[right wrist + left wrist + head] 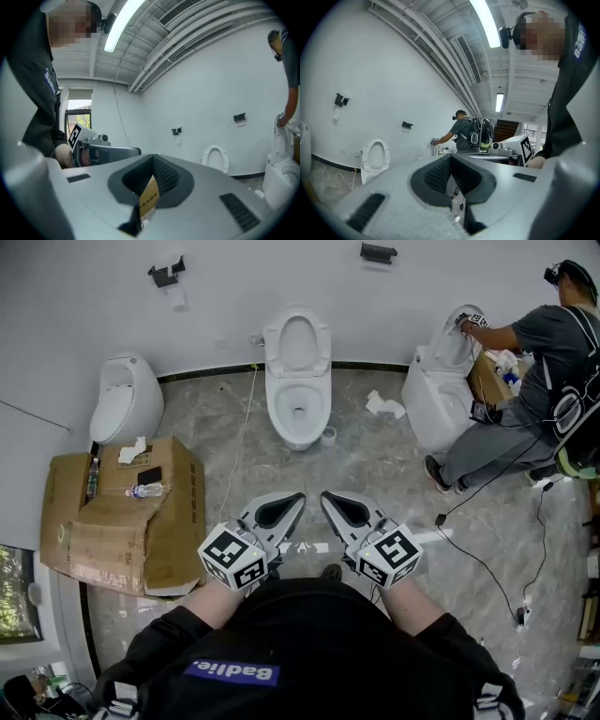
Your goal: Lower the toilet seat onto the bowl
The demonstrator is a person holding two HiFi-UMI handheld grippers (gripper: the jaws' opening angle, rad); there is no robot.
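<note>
The white toilet stands against the far wall. Its seat is raised upright against the wall above the open bowl. The same toilet shows small at the left of the left gripper view as toilet and at the right of the right gripper view as toilet. My left gripper and right gripper are held side by side near my body, well short of the toilet. Both are shut with nothing between their jaws, as seen for the left gripper and the right gripper.
A flattened cardboard box with a bottle on it lies at the left, beside a closed white toilet. At the right another person bends over a third toilet. Cables trail on the marble floor.
</note>
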